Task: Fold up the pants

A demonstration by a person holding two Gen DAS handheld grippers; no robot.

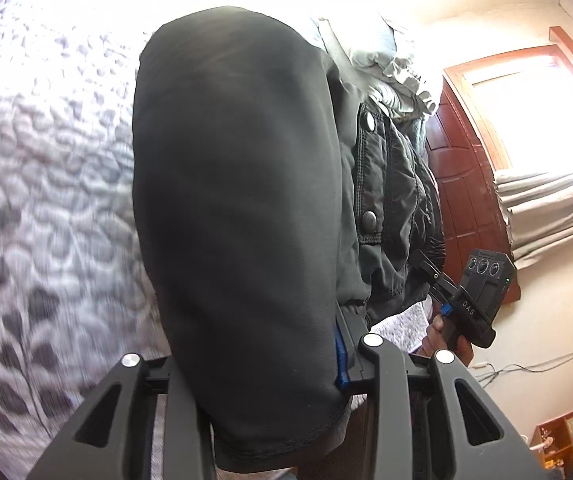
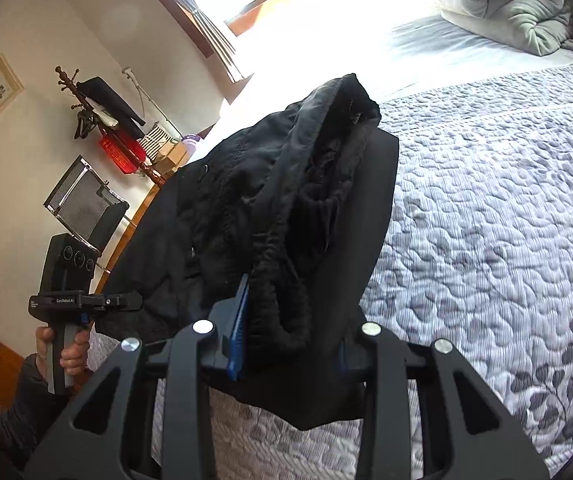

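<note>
Bed [image 2: 506, 208]: covered by a grey quilt [image 1: 46, 200] with a leaf print, it fills the background of both wrist views. A heap of pale bedding [image 2: 518, 8] lies at its far end, next to a bright window [image 1: 526, 112].

Pants [image 2: 286, 208]: black, lifted clear of the quilt and hanging between the two grippers. In the left wrist view one smooth dark panel of the pants [image 1: 238, 220] covers the centre of the frame, with a stitched section bearing two metal snaps to its right. In the right wrist view the gathered waistband bunches up and hangs over the jaws.

Left gripper [image 1: 270, 376]: jaws pinching the pants. The cloth drapes over them, so only the blue pad of one finger [image 1: 340, 356] shows at the fabric's edge. From the right wrist view the left gripper [image 2: 126, 302] is seen side-on, held in a hand [image 2: 64, 348], its tip against the hanging cloth.

Right gripper [image 2: 290, 348]: jaws closed on the bunched waistband, a blue finger [image 2: 238, 344] pressed to one side of the cloth. In the left wrist view the right gripper [image 1: 430, 268] meets the pants' edge, held in a hand [image 1: 442, 336].

Coat stand [image 2: 98, 120]: stands by the wall, hung with dark items.
</note>
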